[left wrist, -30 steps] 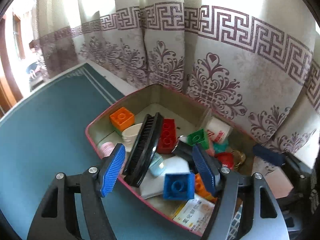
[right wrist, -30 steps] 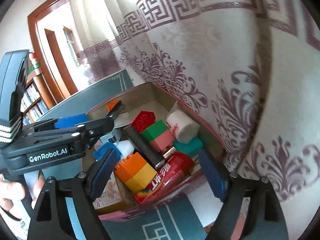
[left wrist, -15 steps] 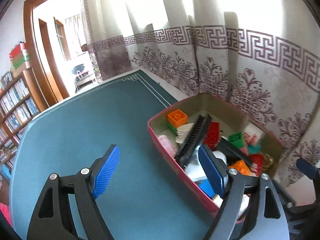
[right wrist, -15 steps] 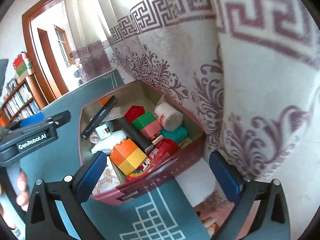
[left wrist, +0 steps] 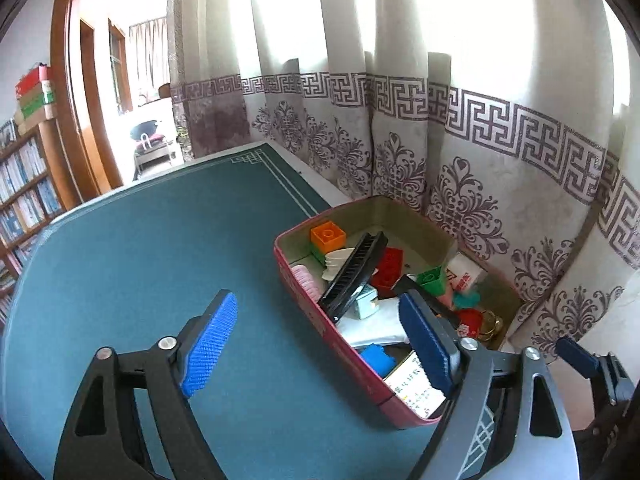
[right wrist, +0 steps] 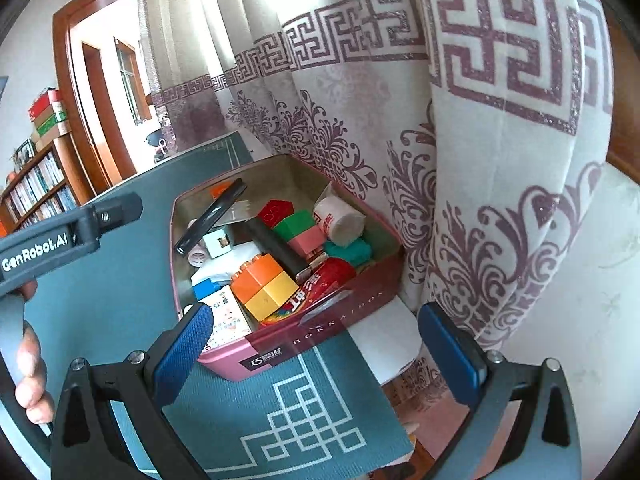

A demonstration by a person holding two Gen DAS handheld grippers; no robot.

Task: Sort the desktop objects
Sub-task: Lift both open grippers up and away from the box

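Both claws stand wide apart with nothing between their pads: the left claw (left wrist: 316,340) hangs over the bare teal mat of the bench (left wrist: 152,248), and the right claw (right wrist: 316,354) frames the near corner of the box (right wrist: 320,340). The left one's jaws are just finishing their opening.

The things to sort lie heaped in that pink, thin-walled rectangular box, at the right of centre in the left view and at the centre of the right view, close against the patterned curtain (right wrist: 400,140).

As far as I can judge, the step in hand is choosing the next piece. It looks best to go for something on top and firm-sided: the orange-and-yellow block stack (right wrist: 264,284) sits proud of the heap, with flat, hard plastic faces that ribbed pads should hold squarely. The long black brush (left wrist: 352,276) leans on the box's rim in the left view; gripped near its middle it should tip least. The white paper roll (right wrist: 338,220) looks soft and could crush. The glossy red packet (right wrist: 320,284) may slip. Come down steeply to avoid snagging the rim.
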